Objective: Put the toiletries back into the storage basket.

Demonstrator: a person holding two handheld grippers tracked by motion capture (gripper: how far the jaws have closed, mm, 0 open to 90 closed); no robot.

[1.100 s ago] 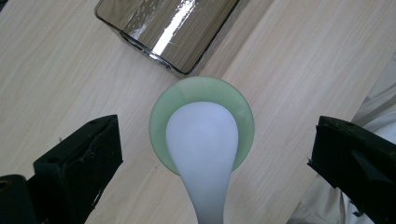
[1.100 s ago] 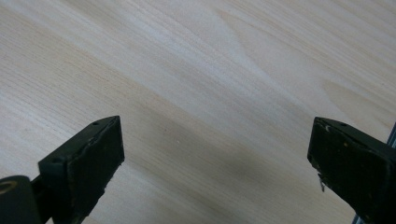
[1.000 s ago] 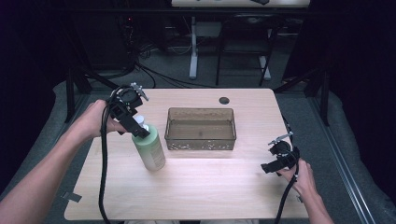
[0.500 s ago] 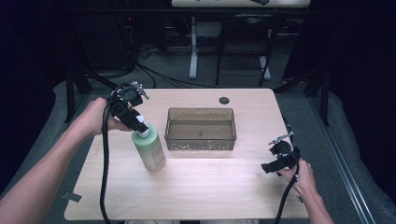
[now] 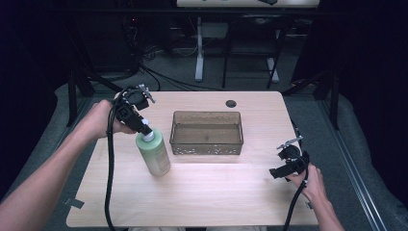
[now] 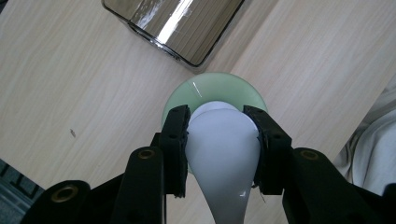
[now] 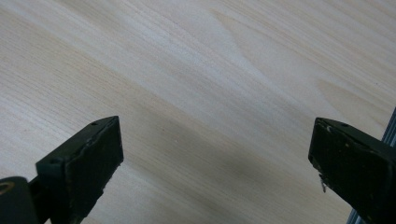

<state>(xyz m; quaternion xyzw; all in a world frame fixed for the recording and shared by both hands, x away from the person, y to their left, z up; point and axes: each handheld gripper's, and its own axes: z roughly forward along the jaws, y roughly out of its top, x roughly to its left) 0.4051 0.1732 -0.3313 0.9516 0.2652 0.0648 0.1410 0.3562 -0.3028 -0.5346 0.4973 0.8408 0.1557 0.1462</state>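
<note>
- Table (image 5: 207, 202): a big light wood top. A small dark round hole (image 5: 231, 103) sits near its far edge.
- Bin (image 5: 207, 132): a see-through brown box with no lid, in the middle of the table toward the far side. Its corner (image 6: 175, 28) shows at the top of the left gripper view, shiny and dark.
- Green bottle (image 5: 154, 153): it stands on the table just to the left of the bin, near it but not touching. It tips a little. From the left gripper view its round green shoulder (image 6: 210, 88) pokes out from under the white top.
- Left hand (image 5: 98, 120): it comes in from the left side and holds the left gripper (image 5: 144, 131) over the bottle.
- Left gripper, close up (image 6: 219, 140): its two black jaws press on both sides of the bottle's white pump top (image 6: 223, 149). They are clamped on it.
- Right hand (image 5: 312, 180): it rests low at the right edge of the table, well apart from the bin and the bottle.
- Right gripper (image 5: 284, 166): its jaws are spread wide apart with nothing between them. In the right gripper view (image 7: 215, 158) just bare wood lies past the two black pads (image 7: 88, 158).
- Black cables: one hangs down from each gripper toward the person.
</note>
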